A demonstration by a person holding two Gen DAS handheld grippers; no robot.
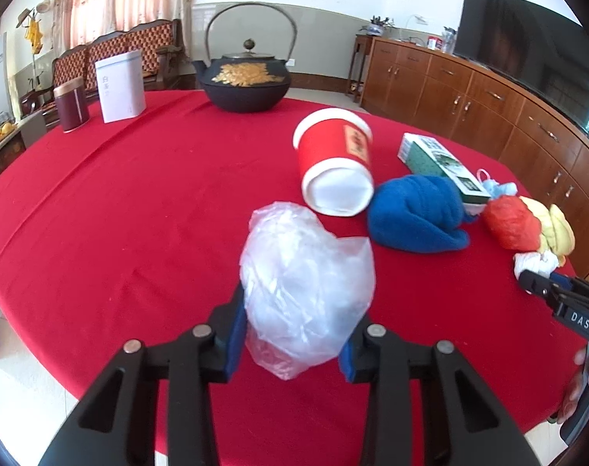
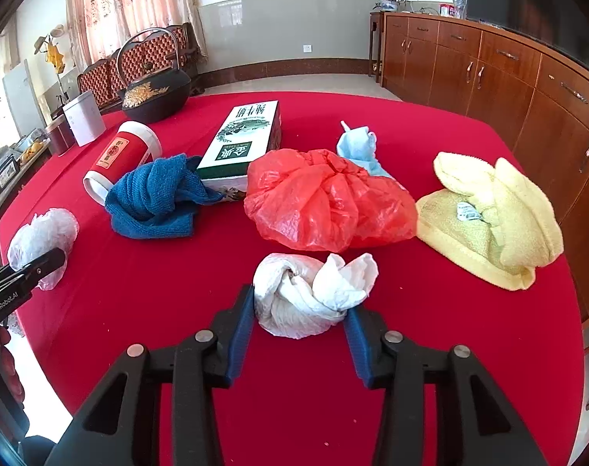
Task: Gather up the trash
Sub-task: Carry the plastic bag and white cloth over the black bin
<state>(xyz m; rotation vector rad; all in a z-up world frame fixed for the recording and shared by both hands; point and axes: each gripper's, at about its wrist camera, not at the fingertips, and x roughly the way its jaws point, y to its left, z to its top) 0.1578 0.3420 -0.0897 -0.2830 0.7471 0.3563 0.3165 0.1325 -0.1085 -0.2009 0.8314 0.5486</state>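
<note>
Trash sits between both claws on the red tablecloth (image 2: 430, 330): the left gripper (image 1: 290, 334) is pinched on a clear plastic bag (image 1: 306, 295), while the right gripper (image 2: 300, 322) is apart around a crumpled white paper wad (image 2: 314, 295) — pads beside it, not visibly squeezing. Close squarely on the wad's bulk, not its loose flap — then lift clear of the red plastic bag (image 2: 325, 202).

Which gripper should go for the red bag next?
Right. The right gripper sits at the white wad, directly in front of the red bag. The left gripper is around the clear bag, farther off.
</note>
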